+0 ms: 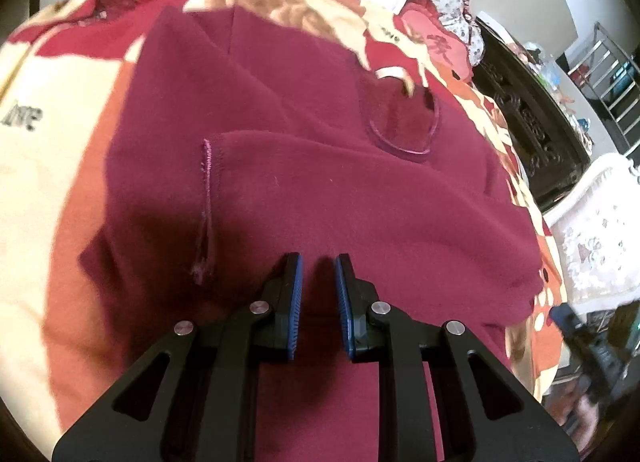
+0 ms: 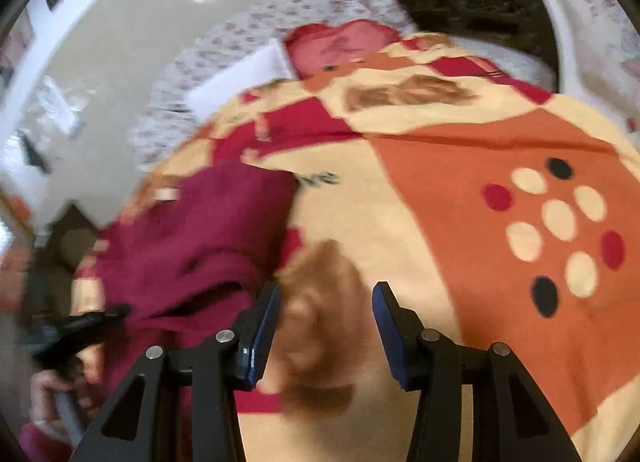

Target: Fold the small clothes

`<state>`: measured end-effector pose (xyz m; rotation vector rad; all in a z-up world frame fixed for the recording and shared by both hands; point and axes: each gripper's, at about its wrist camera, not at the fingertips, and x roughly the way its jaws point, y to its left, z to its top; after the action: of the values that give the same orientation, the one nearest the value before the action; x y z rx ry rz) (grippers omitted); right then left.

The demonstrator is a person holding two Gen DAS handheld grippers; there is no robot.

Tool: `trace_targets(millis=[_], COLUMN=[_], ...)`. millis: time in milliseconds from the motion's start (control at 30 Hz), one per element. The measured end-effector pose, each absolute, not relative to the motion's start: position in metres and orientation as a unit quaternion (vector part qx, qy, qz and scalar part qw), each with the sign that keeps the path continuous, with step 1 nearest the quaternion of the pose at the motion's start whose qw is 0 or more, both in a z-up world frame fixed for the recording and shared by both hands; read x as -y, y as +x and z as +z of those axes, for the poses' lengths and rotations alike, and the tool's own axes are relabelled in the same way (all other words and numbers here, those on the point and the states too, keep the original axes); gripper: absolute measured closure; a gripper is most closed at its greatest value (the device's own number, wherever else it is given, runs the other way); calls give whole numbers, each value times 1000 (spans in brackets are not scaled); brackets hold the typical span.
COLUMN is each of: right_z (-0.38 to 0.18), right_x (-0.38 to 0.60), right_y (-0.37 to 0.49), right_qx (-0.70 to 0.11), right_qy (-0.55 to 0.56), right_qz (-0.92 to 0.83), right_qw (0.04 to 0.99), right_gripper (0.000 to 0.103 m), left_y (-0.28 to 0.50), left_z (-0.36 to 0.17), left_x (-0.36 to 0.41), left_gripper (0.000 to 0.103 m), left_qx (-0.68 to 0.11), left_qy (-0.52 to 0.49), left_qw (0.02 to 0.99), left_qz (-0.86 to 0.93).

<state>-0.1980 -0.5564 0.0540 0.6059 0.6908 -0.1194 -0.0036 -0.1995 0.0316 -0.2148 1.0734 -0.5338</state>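
The maroon sweatshirt [image 1: 320,181] lies spread on the patterned blanket [image 2: 460,181], one sleeve folded across its body and its neckline [image 1: 400,121] facing up. My left gripper [image 1: 319,262] hovers over its lower part, jaws narrowly parted, holding nothing. My right gripper [image 2: 326,290] is wide open above bare blanket, just beside the sweatshirt's edge.

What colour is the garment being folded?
Dark maroon, plain, no print. The garment shows best in the left wrist view.
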Motion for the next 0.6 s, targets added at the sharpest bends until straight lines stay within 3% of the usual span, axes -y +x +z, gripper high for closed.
trace_targets(millis=[233, 300, 367, 400, 433, 600], right_z=[56, 50, 47, 45, 43, 26], right_x=[516, 510, 507, 504, 499, 484], right_y=[-154, -149, -155, -159, -162, -167], right_qx=[-375, -402, -411, -420, -431, -437], right_qy=[204, 227, 259, 262, 257, 235], right_qz=[-7, 22, 75, 97, 114, 110], right_qw=[904, 887, 871, 864, 857, 861], right_gripper=[52, 52, 51, 50, 49, 49], left_y=[-51, -65, -80, -89, -96, -119], left_z=[49, 51, 50, 48, 46, 30], left_x=[172, 159, 144, 134, 127, 100], left_gripper=[87, 87, 71, 54, 47, 47], left_qx=[-501, -503, -510, -515, -516, -539], left_qy=[-85, -84, -87, -92, -100, -135], left_qw=[823, 823, 819, 817, 816, 800], left_qz=[-255, -251, -247, -244, -241, -226])
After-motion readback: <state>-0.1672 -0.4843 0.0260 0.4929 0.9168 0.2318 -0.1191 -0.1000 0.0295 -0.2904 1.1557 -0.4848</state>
